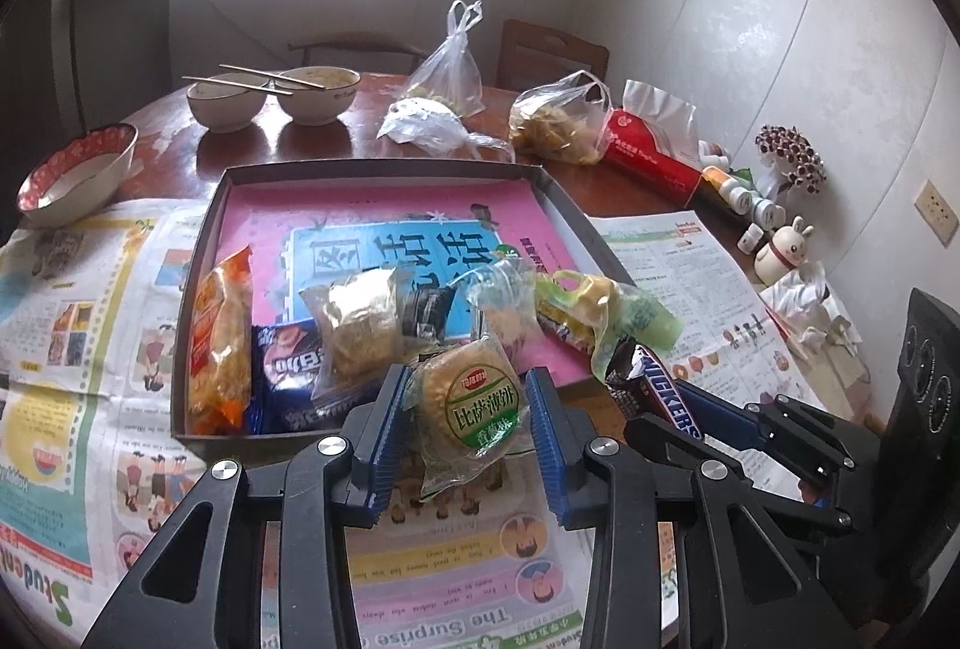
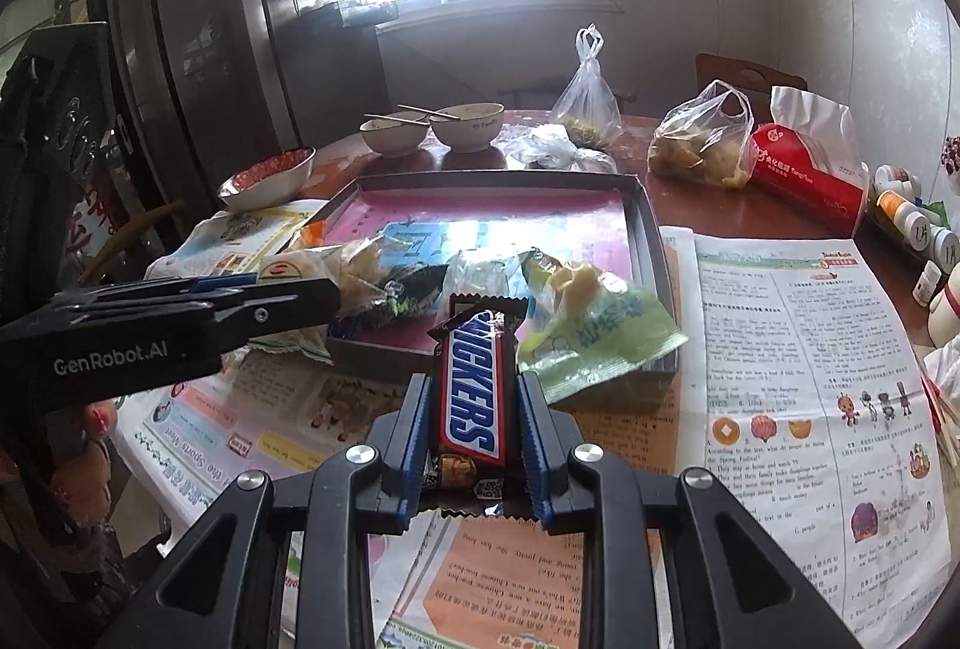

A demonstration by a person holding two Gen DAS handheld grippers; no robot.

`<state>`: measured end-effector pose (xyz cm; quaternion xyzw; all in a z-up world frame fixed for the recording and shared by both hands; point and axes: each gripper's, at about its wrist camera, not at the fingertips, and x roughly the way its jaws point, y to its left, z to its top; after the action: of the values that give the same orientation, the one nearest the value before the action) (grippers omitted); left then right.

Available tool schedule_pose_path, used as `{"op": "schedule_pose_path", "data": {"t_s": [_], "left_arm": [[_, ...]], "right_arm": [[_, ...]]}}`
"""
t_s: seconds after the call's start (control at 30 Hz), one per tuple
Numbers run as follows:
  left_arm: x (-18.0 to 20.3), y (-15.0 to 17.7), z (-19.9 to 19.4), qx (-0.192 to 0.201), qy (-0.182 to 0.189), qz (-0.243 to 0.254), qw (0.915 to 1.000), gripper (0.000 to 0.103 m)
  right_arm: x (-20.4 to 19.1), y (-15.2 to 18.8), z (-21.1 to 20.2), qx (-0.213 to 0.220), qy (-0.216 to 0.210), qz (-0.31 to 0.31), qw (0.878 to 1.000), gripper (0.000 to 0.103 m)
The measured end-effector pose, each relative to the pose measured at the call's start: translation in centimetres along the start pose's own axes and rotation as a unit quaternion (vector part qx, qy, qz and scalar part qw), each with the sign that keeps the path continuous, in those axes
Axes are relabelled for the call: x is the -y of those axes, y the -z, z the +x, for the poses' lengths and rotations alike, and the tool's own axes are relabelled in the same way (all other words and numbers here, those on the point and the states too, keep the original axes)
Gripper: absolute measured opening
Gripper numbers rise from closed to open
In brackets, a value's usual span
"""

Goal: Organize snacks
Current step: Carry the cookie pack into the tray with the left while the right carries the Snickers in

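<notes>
My left gripper (image 1: 471,385) is shut on a round cracker packet with a green label (image 1: 474,403), held just in front of the near edge of the shallow box (image 1: 198,289). My right gripper (image 2: 474,397) is shut on a Snickers bar (image 2: 474,391), held upright above the newspaper near the box's near right corner; the bar also shows in the left wrist view (image 1: 666,397). In the box lie an orange snack bag (image 1: 219,343), a blue biscuit pack (image 1: 288,361), a clear cake packet (image 1: 360,325) and a green packet (image 1: 606,319) overhanging the right wall.
Newspaper (image 2: 798,367) covers the near table. Behind the box stand two bowls with chopsticks (image 1: 270,100), a red-rimmed bowl (image 1: 78,175), plastic bags (image 1: 558,121), a red tissue pack (image 1: 654,157) and small bottles (image 1: 744,196) by the wall.
</notes>
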<state>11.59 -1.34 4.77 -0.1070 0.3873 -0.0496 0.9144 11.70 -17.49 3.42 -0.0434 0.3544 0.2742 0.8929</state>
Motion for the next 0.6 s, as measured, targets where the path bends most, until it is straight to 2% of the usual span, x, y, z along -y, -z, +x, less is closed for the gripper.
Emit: {"op": "schedule_pose_path", "data": {"t_s": [0.3,0.6], "left_arm": [[0.4,-1.1,1.2,0.0,-0.003,0.005,1.0,0.04],[0.9,-1.8,2.9,-0.007,-0.002,0.015,0.9999,0.04]], "right_arm": [[0.5,-1.6,0.8,0.012,0.008,0.005,1.0,0.028],[1.6,-2.1,2.1,0.006,0.012,0.016,1.0,0.028]]}}
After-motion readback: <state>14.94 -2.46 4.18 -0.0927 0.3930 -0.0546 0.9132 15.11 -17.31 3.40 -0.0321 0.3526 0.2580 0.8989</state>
